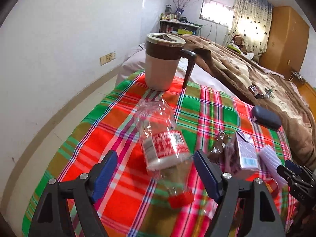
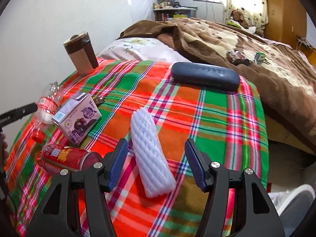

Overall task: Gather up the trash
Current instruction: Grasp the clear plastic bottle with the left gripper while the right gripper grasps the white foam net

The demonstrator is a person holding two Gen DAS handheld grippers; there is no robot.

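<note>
A crushed clear plastic bottle (image 1: 164, 148) with a red label and red cap lies on the plaid cloth (image 1: 110, 118). My left gripper (image 1: 156, 169) is open, its jaws on either side of the bottle's lower half. A white foam fruit sleeve (image 2: 151, 158) lies on the cloth between the open jaws of my right gripper (image 2: 156, 162). A purple juice carton (image 2: 79, 116), a red can (image 2: 67, 158) and the bottle (image 2: 45, 108) lie to its left. The carton (image 1: 245, 152) and a brown glass bottle (image 1: 219, 144) show in the left wrist view.
A brown-and-beige lidded mug (image 1: 164, 63) stands at the cloth's far edge. A dark glasses case (image 2: 205, 77) lies at the far right. Behind is a bed with a brown blanket (image 2: 237, 45) carrying small items. A white wall runs along the left.
</note>
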